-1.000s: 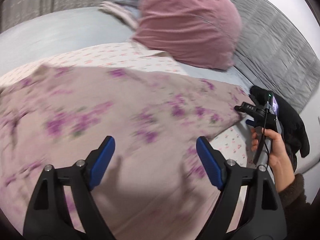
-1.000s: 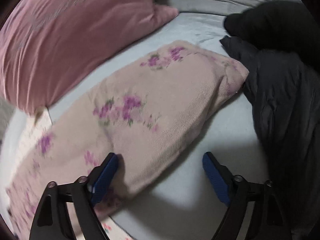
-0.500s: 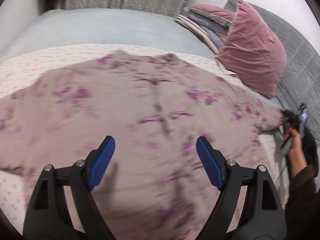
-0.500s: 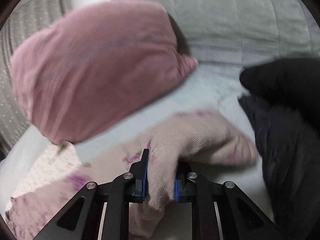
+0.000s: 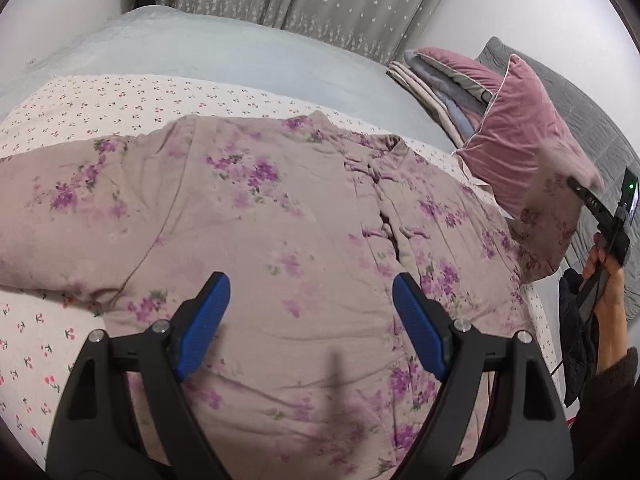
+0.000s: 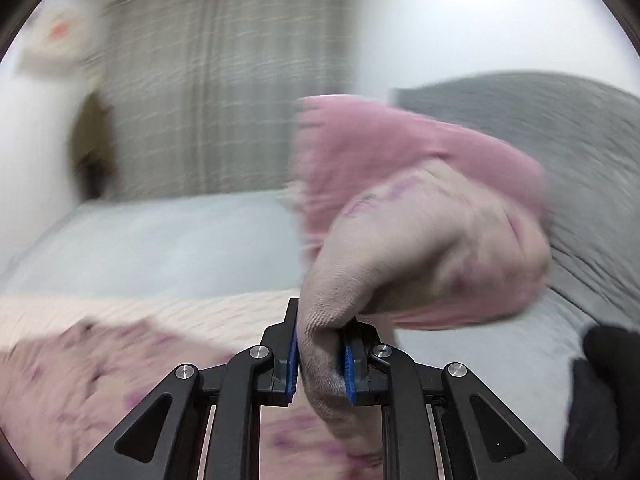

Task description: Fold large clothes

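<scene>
The floral padded jacket (image 5: 280, 216) lies spread front-up on the bed (image 5: 224, 60), over a cherry-print sheet (image 5: 100, 100). Its left sleeve (image 5: 60, 220) extends flat toward the left edge of the left wrist view. The button placket (image 5: 384, 216) runs down the middle of the garment.

The left gripper (image 5: 311, 320) hovers above the lower front of the jacket. Its jaws stand wide apart, with nothing between the blue pads (image 5: 204, 320).

Farther right, a pink velvet pillow (image 5: 520, 136) leans beside a stack of folded bedding (image 5: 436, 80), against the grey quilted headboard (image 5: 600, 120).

At the right edge, the right sleeve (image 5: 552, 216) is raised off the bed. The right gripper (image 6: 320, 360) has its jaws closed narrow on the sleeve cuff (image 6: 324, 344), which is pinched between the blue pads (image 6: 349, 368). The rest of the sleeve bulges above the jaws in the right wrist view, which is motion-blurred. A dark garment (image 6: 600, 392) lies at the far right on the bed.
</scene>
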The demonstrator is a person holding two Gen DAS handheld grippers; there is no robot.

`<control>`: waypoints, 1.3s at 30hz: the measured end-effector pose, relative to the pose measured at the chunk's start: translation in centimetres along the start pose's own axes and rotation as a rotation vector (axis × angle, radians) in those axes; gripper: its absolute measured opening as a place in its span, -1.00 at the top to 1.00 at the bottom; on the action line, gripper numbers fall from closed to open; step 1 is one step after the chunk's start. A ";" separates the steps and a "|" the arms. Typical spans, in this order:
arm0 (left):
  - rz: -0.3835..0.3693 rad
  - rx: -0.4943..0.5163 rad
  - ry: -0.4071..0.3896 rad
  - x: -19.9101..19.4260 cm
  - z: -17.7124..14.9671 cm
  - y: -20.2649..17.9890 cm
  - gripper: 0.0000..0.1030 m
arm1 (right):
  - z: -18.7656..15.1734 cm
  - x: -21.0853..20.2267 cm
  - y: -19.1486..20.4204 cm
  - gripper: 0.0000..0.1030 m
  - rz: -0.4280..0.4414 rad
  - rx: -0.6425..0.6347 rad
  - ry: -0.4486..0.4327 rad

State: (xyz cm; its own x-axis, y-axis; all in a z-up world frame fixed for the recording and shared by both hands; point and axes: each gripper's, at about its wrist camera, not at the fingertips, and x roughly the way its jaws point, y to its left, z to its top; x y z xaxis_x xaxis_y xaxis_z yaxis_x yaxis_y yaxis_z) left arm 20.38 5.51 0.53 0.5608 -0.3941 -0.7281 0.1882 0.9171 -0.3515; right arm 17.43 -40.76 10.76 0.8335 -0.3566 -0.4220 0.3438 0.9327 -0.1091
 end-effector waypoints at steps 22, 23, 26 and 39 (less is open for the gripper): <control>-0.174 -0.031 0.171 8.3 0.0 -3.9 -0.62 | -13.3 -2.5 8.7 -0.52 0.572 0.167 0.437; -0.183 -0.047 0.187 9.0 0.1 -4.2 -0.62 | -13.3 -2.9 7.9 -0.53 0.564 0.202 0.420; -0.177 -0.061 0.223 11.7 0.7 -5.7 -0.57 | -14.0 -3.4 6.2 -0.54 0.484 0.234 0.417; -0.074 0.017 -0.218 3.8 5.9 -7.7 0.75 | -14.6 -1.1 -2.4 -0.54 0.089 0.261 0.275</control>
State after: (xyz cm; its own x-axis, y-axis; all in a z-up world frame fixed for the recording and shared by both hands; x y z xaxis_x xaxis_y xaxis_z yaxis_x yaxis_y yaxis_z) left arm 25.80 -2.75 3.90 0.7058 -0.4400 -0.5553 0.2480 0.8876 -0.3881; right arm 9.34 -41.80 -1.66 0.7301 -0.2144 -0.6488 0.4039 0.9013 0.1567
